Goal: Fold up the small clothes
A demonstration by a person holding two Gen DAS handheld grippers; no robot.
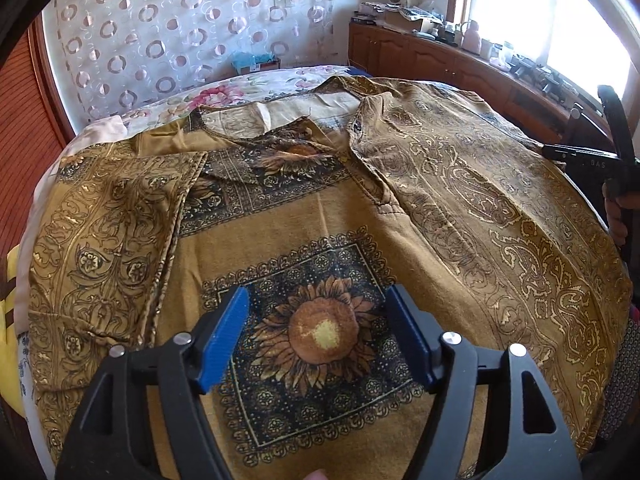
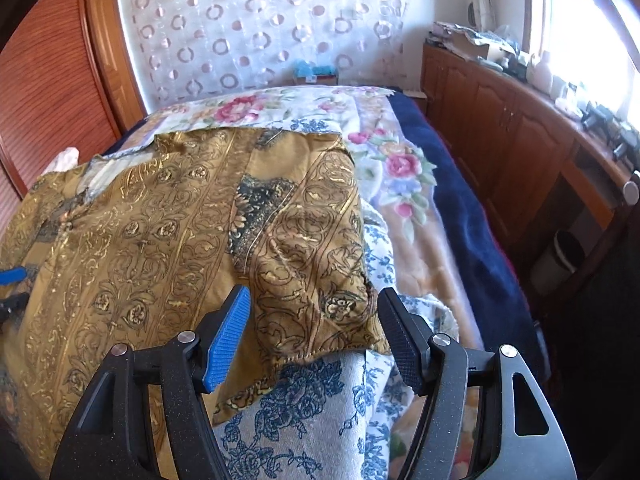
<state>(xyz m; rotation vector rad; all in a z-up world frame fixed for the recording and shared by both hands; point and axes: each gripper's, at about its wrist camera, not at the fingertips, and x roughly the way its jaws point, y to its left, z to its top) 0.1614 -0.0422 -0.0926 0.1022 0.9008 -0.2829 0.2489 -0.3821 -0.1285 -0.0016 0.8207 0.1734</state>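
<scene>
A mustard-gold shirt (image 1: 320, 208) with black paisley borders and a sunflower print lies spread front-up on the bed, collar at the far side. Its left sleeve (image 1: 116, 232) is folded in over the body. My left gripper (image 1: 318, 336) is open and empty, hovering over the sunflower print. My right gripper (image 2: 314, 334) is open and empty above the shirt's right edge (image 2: 312, 280), which drapes over a blue-flowered cloth (image 2: 296, 412). The right gripper also shows at the right edge of the left wrist view (image 1: 600, 156).
The bed (image 2: 400, 168) carries a pink-flowered cover and a navy blanket (image 2: 460, 208). A wooden cabinet (image 2: 520, 120) with clutter on top runs along the right under the window. A circle-patterned curtain (image 1: 180, 32) hangs behind the bed. A wooden door (image 2: 48, 80) stands at the left.
</scene>
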